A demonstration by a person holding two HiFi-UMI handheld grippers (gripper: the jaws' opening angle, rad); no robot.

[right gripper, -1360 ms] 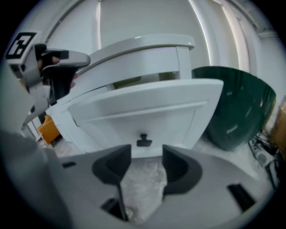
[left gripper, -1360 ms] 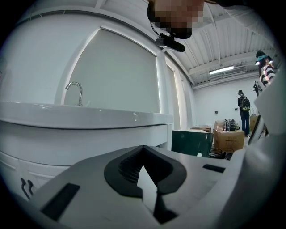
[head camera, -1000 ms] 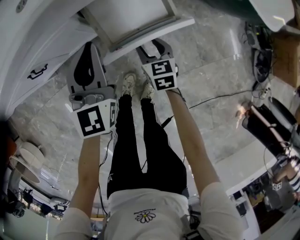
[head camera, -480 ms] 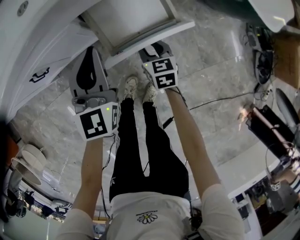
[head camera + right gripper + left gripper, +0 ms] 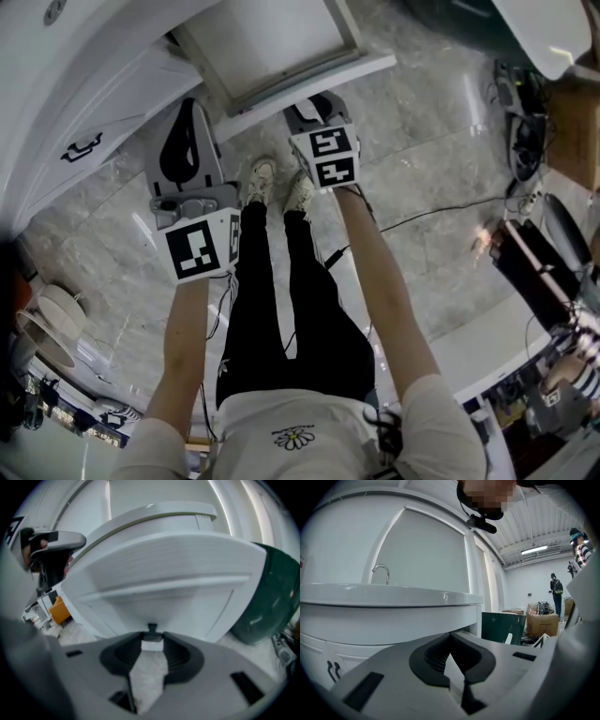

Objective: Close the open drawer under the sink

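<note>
Task's thing: white rectangular drawer (image 5: 272, 42), pulled out from white vanity cabinet (image 5: 84, 103), front panel's long axis parallel to cabinet face.
On panel's middle: right gripper (image 5: 314, 101), jaws just been closing, now pinching small dark handle (image 5: 151, 628); likely push straight toward cabinet.
Beside cabinet, off drawer's corner: left gripper (image 5: 190, 105), jaws together, empty.

We note white drawer (image 5: 270, 39) standing open, pulled well out below sink (image 5: 389, 599); we see front face with framed recessed panel, small dark handle (image 5: 152, 628) at mid-front.
</note>
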